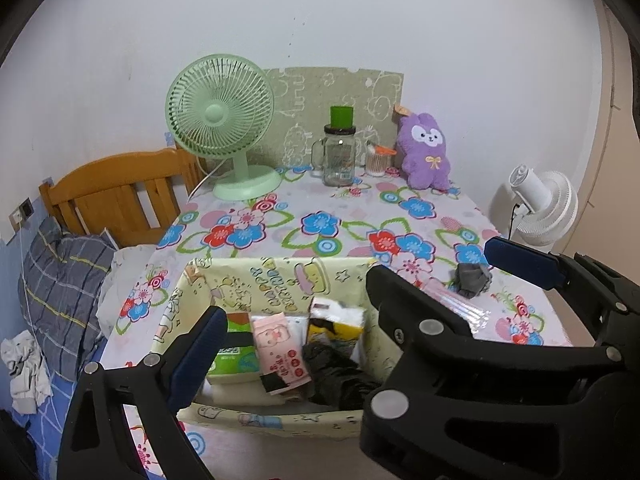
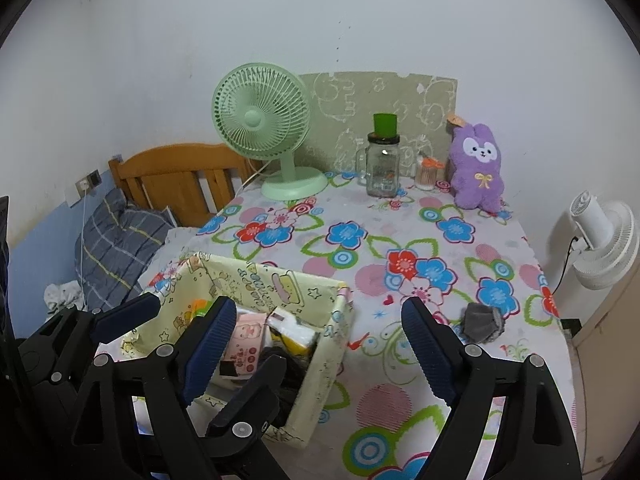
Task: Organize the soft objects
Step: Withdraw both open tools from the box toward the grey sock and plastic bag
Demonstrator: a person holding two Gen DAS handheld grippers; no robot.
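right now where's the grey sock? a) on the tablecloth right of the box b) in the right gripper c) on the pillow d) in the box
a: the grey sock lies crumpled on the tablecloth right of the box, and the right gripper is open and empty.

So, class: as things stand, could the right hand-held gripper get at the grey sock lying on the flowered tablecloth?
Probably yes. The right hand-held gripper is open and empty, and the grey sock lies alone on the tablecloth just beyond its right finger, with bare cloth between them. The storage box sits off to the left.
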